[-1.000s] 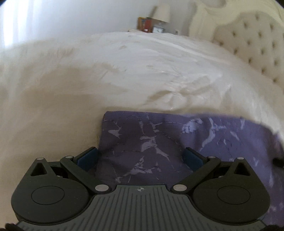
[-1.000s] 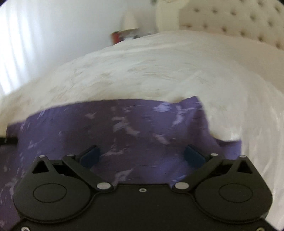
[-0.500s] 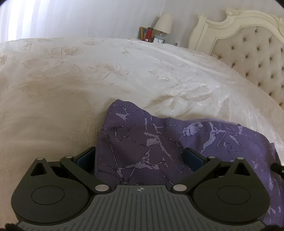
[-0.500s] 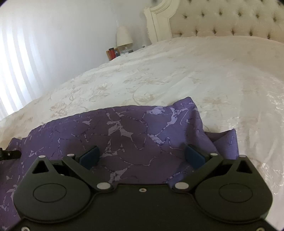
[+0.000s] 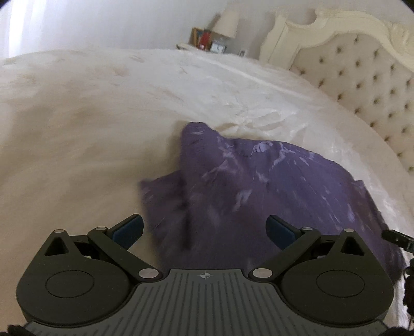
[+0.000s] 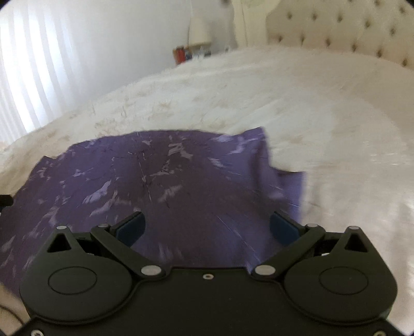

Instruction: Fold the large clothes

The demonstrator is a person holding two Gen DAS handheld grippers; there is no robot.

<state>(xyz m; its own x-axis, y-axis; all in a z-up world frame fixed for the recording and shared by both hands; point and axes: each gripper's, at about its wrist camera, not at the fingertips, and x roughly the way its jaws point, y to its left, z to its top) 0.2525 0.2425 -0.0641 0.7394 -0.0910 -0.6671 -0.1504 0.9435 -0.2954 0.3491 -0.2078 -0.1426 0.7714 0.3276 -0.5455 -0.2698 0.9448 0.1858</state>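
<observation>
- Left tool [image 5: 204, 230] and right tool [image 6: 207, 227]: jaws spread wide, grasping nothing.
- Purple patterned garment [image 5: 258, 186] lay mid-frame on the white bed [image 5: 77, 129], rumpled further than a moment earlier.
- Likely mid-reposition; fold unfinished.

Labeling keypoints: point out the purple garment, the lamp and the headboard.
purple garment [image 6: 160, 186]: right wrist view, middle of the cloth.
lamp [image 5: 227, 22]: left wrist view, on the shade.
headboard [image 5: 362, 77]: left wrist view, tufted padding.

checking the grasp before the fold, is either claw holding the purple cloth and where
Neither: both the left claw and right claw are wide open, with the purple cloth lying loose on the bed between their fingers.
</observation>
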